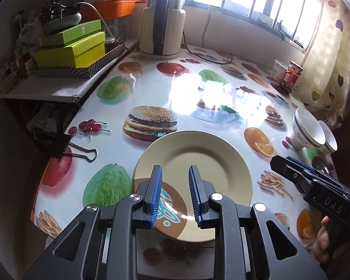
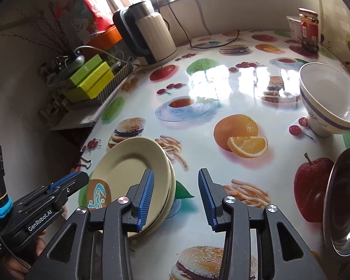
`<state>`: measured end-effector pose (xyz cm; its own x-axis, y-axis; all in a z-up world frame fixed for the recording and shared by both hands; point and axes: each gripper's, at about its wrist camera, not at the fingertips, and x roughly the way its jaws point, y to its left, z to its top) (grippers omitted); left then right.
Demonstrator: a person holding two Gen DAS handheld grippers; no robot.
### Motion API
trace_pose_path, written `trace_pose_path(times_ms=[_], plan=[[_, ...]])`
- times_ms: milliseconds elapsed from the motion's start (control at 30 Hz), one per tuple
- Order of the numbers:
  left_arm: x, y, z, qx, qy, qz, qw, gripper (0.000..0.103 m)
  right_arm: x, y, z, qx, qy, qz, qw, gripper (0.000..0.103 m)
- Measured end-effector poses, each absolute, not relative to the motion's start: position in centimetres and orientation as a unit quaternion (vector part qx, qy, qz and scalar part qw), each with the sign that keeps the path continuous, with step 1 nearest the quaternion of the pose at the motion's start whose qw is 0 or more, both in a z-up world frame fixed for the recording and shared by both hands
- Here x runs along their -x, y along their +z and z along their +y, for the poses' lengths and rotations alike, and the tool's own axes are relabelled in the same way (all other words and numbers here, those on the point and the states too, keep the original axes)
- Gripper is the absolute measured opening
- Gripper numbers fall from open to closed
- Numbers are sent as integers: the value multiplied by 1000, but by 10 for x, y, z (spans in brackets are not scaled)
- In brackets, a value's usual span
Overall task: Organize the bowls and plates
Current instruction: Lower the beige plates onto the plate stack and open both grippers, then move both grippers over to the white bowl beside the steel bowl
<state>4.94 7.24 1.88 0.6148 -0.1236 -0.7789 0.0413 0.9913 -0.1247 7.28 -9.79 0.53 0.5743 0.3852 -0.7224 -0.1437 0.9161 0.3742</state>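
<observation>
1. Plates (image 2: 133, 163) are seen stacked, at least two deep, on the table (image 2: 221, 98) on the kettle's (image 2: 149, 35) near side, close to the table's left edge; the top one bears a brown patch with a blue motif
2. The left gripper (image 1: 175, 193) is held above the near part of the stack with its jaws partly parted and nothing between them; whether the pads (image 1: 156, 196) touch the plate cannot be told
3. The right gripper (image 2: 177, 198) is set just beside the stack's right rim, its jaws wide apart and empty, one pad (image 2: 147, 198) overlapping the rim in view
4. Two white bowls (image 1: 312, 133) stand together well to the right of the stack, with a steel bowl (image 2: 345, 200) nearer the front edge
5. The step in hand is judged to be moving on from the plates to the bowls
6. The right gripper would best be carried clear of the plate rim before being turned toward a bowl, so that the stack is not nudged
7. A bowl wall would best be pinched between the pads at the rim, one pad inside and one outside, and the bowl lifted level
8. The steel bowl is likely slippery, so a firmer, slower close is advised
</observation>
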Motion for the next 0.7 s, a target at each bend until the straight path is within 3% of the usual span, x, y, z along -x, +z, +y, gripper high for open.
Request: trace_pose_path(times_ms=[200, 700], plan=[[-51, 34, 40, 26, -80, 421, 903, 25, -58, 27, -127, -131, 113, 410, 896, 48], [-71, 65, -34, -20, -145, 392, 908, 25, -44, 58, -195, -122, 26, 377, 918, 53]])
